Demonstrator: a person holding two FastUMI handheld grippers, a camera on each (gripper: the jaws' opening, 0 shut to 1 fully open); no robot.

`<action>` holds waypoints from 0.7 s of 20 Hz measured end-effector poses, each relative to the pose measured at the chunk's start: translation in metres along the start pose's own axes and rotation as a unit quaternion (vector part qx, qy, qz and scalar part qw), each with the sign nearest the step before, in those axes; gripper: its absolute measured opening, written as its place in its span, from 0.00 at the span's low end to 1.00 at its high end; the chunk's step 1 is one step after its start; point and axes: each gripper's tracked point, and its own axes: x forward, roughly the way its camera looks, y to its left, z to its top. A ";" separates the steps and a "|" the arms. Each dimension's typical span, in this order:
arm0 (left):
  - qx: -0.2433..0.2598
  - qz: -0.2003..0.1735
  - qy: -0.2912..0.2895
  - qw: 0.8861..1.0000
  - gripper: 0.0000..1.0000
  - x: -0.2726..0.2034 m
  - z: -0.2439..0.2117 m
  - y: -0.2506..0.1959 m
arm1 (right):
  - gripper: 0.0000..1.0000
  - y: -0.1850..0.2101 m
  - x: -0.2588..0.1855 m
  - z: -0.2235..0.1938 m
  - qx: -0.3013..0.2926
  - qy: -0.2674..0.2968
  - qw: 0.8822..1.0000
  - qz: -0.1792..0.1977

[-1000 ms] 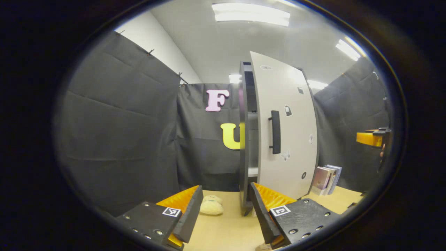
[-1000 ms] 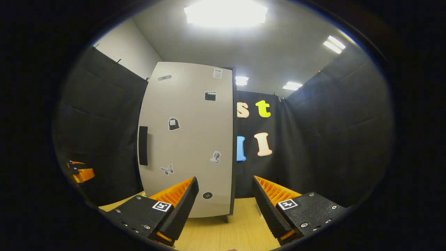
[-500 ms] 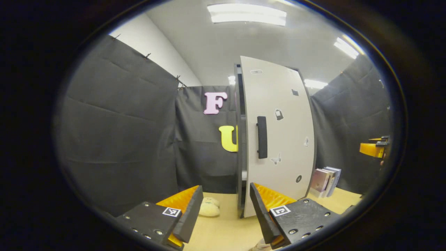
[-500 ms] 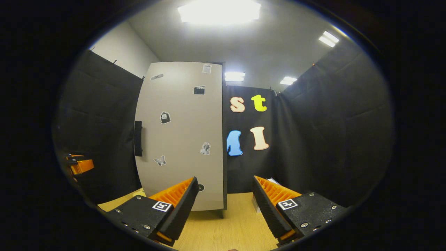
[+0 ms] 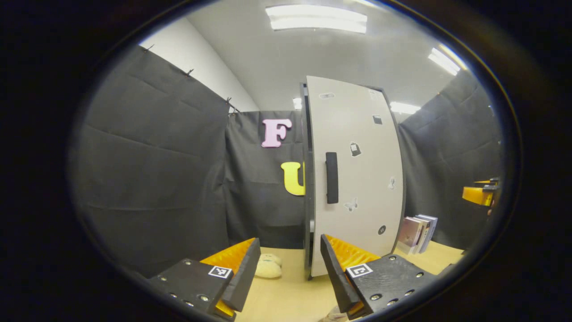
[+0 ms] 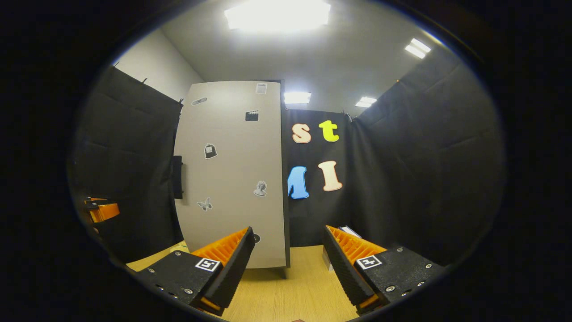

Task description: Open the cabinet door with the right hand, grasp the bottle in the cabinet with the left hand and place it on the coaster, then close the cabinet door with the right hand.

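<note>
The tall cabinet (image 5: 306, 179) stands on the wooden table, and its pale door (image 5: 357, 174) with a dark vertical handle (image 5: 331, 177) lies almost flush against it. My left gripper (image 5: 290, 268) is open and empty, low in front of the door's handle edge. In the right gripper view the same door (image 6: 232, 174) carries small stickers, with its handle (image 6: 178, 176) at the left edge. My right gripper (image 6: 288, 264) is open with nothing between its fingers, a short way back from the door's hinge side. Each gripper appears far off in the other's view: the right gripper (image 5: 480, 194), the left gripper (image 6: 102, 210).
A small pale plush thing (image 5: 268, 267) lies on the table (image 5: 286, 295) left of the cabinet. A few books (image 5: 418, 232) stand to its right. Black cloth walls close in on all sides. A pale scrap (image 5: 331, 316) peeks at the lower edge; what it is I cannot tell.
The cabinet door has swung from partly open to almost flush with the cabinet. The right gripper has drawn away from the door. The left gripper has barely moved.
</note>
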 end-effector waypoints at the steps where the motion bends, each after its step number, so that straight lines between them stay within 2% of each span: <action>1: -0.001 0.000 0.000 1.000 0.82 0.001 -0.001 -0.002 | 0.94 0.000 0.000 0.000 0.000 0.001 1.000 0.000; 6: -0.004 0.003 0.003 1.000 0.82 0.004 -0.004 0.000 | 0.94 0.002 0.001 -0.002 0.001 0.003 1.000 -0.002; 7: -0.005 0.004 0.003 1.000 0.77 0.005 -0.004 0.000 | 0.94 0.002 0.001 -0.001 0.000 0.002 1.000 -0.002; 14: -0.006 0.006 0.001 1.000 0.77 0.010 -0.003 0.005 | 0.94 0.005 0.002 -0.001 0.000 0.001 1.000 -0.003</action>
